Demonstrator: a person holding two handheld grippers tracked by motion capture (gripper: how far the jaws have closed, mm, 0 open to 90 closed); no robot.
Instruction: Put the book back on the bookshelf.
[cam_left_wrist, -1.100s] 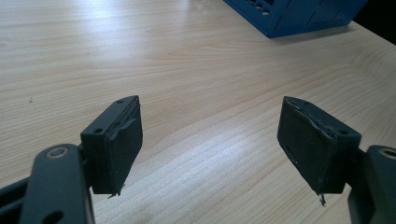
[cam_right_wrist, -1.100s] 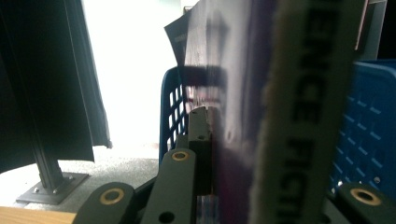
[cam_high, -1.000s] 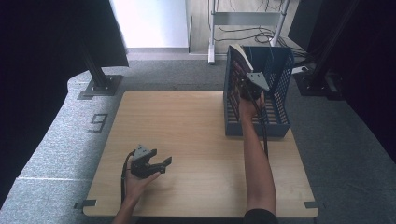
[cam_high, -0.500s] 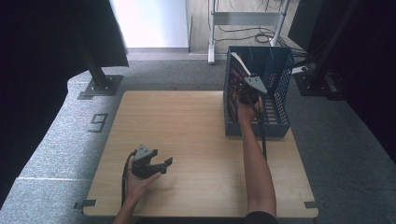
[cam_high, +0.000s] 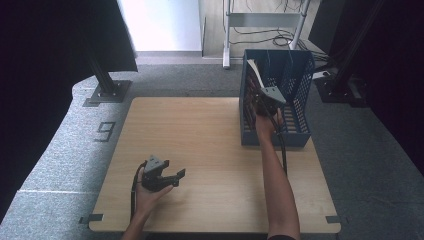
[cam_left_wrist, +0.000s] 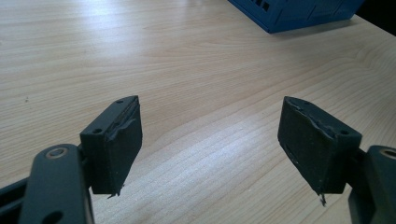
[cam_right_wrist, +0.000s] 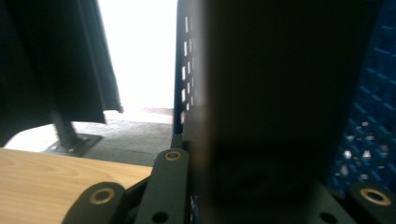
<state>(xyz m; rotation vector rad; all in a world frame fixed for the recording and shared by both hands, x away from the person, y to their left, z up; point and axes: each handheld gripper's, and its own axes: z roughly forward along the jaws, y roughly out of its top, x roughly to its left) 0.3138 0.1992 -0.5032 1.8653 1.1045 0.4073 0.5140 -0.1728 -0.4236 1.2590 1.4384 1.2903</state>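
here: right gripper (cam_high: 263, 102) in blue crate (cam_high: 300, 132), table's (cam_high: 200, 125) far right corner, jaws loosening around a dark flat item (cam_right_wrist: 280, 93) being filed upright; left gripper (cam_high: 172, 176) idle, jaws apart, near front edge.

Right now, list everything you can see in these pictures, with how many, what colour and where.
Table: one, light wood, centre.
File rack: one, blue, perforated, table's far right corner.
Flat item: one, pale edge, leaning in the rack's left slot; dark and blurred between the jaws in the right gripper view.
Floor marker: one, dark, on the grey carpet left of the table.
Metal stand: one, white, beyond the table.
Left gripper: one, black, near left of the table, jaws wide apart, nothing between them.
Right gripper: one, black, inside the rack.
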